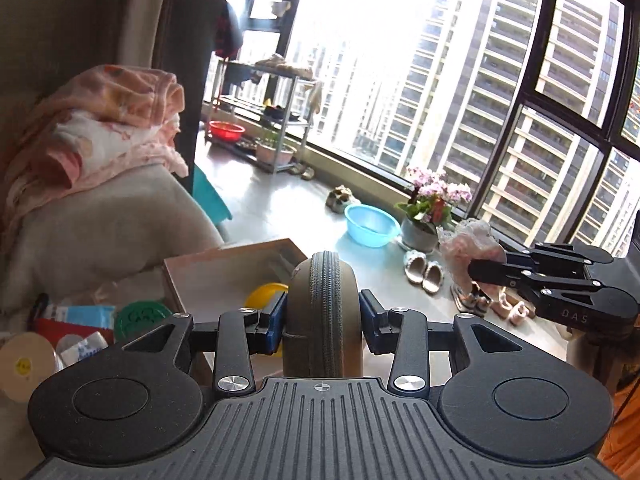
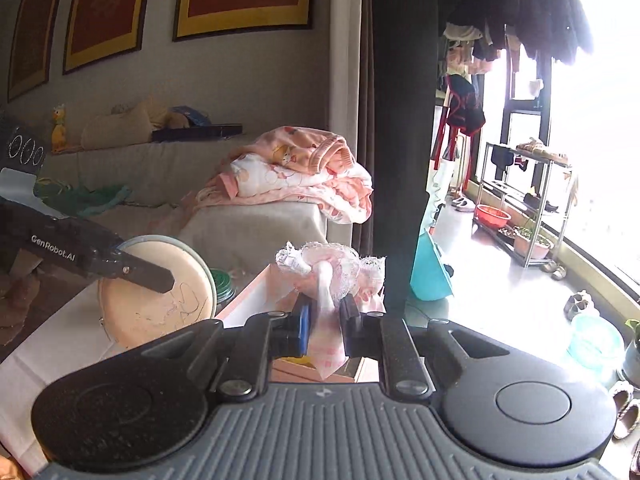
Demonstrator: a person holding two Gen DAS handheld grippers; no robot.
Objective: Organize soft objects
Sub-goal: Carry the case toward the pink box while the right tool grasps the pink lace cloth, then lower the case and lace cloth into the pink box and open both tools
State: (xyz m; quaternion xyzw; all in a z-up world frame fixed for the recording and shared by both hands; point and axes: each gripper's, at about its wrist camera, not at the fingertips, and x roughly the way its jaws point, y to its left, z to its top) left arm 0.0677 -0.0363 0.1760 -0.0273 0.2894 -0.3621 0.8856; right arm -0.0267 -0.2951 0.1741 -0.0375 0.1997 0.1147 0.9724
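My left gripper (image 1: 323,312) is shut on a round beige zippered pouch (image 1: 324,280), seen edge-on between the blue pads. In the right wrist view the same pouch (image 2: 168,312) shows its flat cream face under the left gripper (image 2: 166,280). My right gripper (image 2: 326,312) is shut on a pink cloth with white lace trim (image 2: 332,264), which bunches above the fingers. From the left wrist view the right gripper (image 1: 476,270) holds that lace cloth (image 1: 468,246) in the air at the right. An open pale wooden box (image 1: 224,268) lies below and ahead of both grippers.
Folded pink blankets (image 1: 108,128) are piled on a grey sofa arm (image 1: 100,224). A green lid (image 1: 142,314) and small packets clutter the table at left. On the floor by the window are a blue basin (image 1: 370,224), a flower pot (image 1: 424,236), slippers (image 1: 424,272) and a metal rack (image 1: 272,120).
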